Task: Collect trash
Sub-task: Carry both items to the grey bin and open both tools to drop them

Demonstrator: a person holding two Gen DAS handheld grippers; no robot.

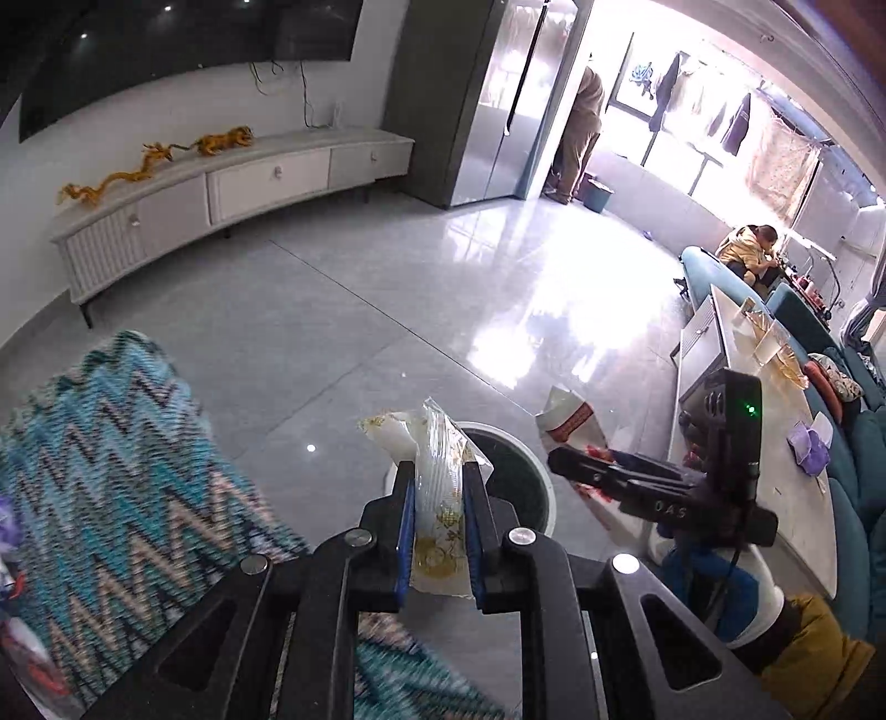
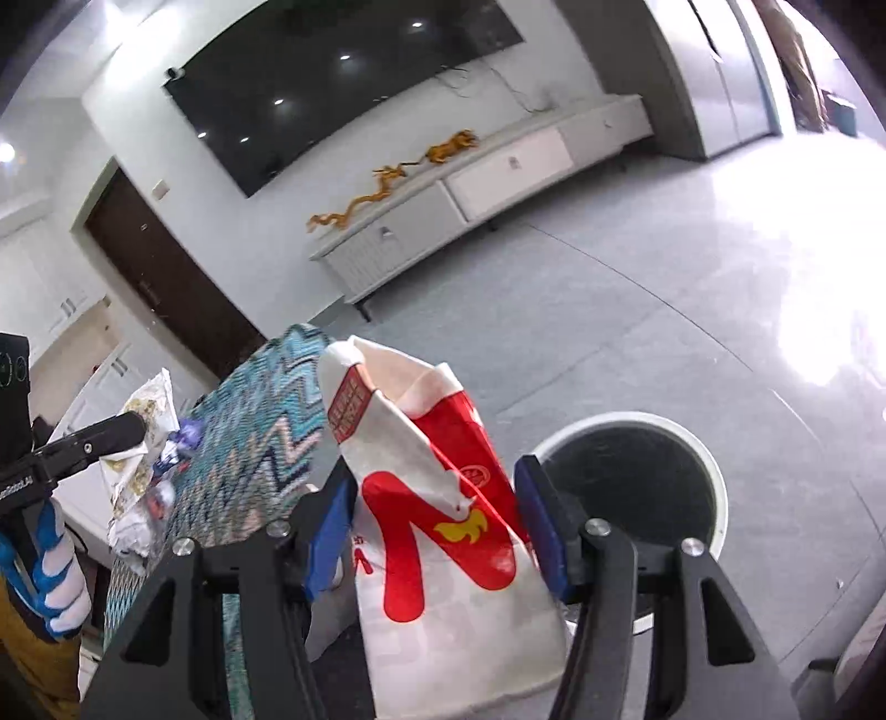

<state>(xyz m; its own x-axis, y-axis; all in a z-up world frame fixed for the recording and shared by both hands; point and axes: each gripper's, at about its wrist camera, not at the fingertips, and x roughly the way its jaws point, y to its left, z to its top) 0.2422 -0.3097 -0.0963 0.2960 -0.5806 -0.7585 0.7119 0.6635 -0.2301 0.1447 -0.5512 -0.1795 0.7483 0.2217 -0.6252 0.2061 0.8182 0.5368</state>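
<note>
The left gripper [image 1: 440, 498] is clamped on a clear wrapper [image 1: 437, 471] printed with yellow marks, its blue pads [image 1: 406, 531] pressing the crumpled plastic from both sides. The wrapper sticks up past the fingertips, in front of the near rim of the bin [image 1: 540, 471] on the floor [image 1: 387, 266].

The right gripper [image 2: 437, 520] grips a white paper bag [image 2: 443, 526] with red print; the blue pads [image 2: 540, 520] stand half apart with the bag's sides pressed between them. The bag's open top rises above the fingers. The bin [image 2: 714, 465], white with a dark inside, sits just right of the bag in the right wrist view.

A gloved hand [image 2: 55, 587] in blue and white holds the left gripper's handle. A zigzag cloth [image 1: 111, 471] covers something on the left, with more trash [image 2: 144, 498] at its far edge. A long table [image 1: 775, 443] carries cups [image 1: 767, 343]. Beyond the floor, a white cabinet [image 1: 221, 194] stands against the wall under a TV [image 1: 194, 50].
</note>
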